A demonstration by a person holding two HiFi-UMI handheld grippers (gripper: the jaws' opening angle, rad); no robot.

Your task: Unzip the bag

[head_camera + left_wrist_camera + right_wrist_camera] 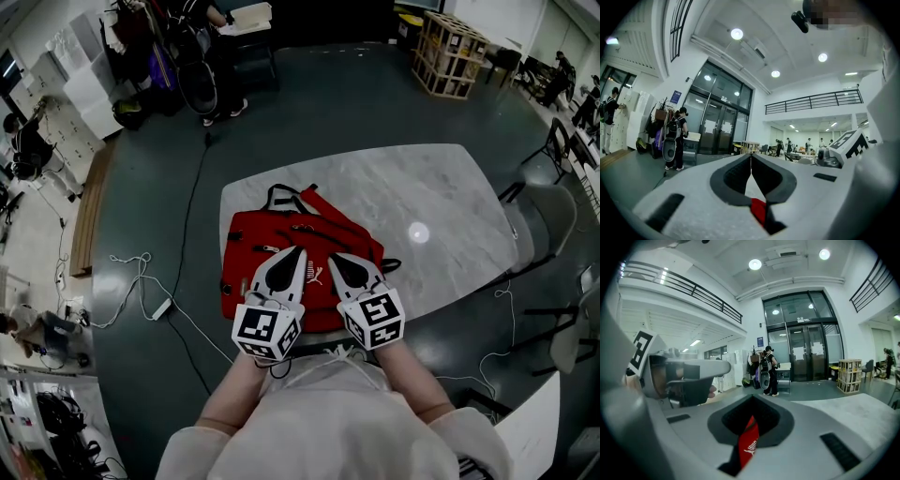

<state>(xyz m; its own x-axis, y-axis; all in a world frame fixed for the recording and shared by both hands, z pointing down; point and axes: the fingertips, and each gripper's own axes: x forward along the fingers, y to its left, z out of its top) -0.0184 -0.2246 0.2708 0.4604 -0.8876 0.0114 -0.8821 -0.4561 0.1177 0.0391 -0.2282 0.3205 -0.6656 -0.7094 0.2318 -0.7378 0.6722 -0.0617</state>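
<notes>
A red bag (281, 234) with black straps lies flat on the grey marble table (441, 206), near its front left part. Both grippers hover side by side over the bag's near half, pointing away from me. My left gripper (298, 250) has its jaws together, tips touching (751, 155), with nothing seen between them. My right gripper (335, 256) is also shut (752, 397). A strip of the red bag (748, 446) with a white logo shows through the hollow behind its jaws. A smaller red patch of the bag (758, 210) shows likewise in the left gripper view.
A grey chair (548, 220) stands at the table's right side. Cables (141, 281) trail over the dark floor to the left. A wooden crate (450, 52) and a person by a rack (202, 66) are far behind the table.
</notes>
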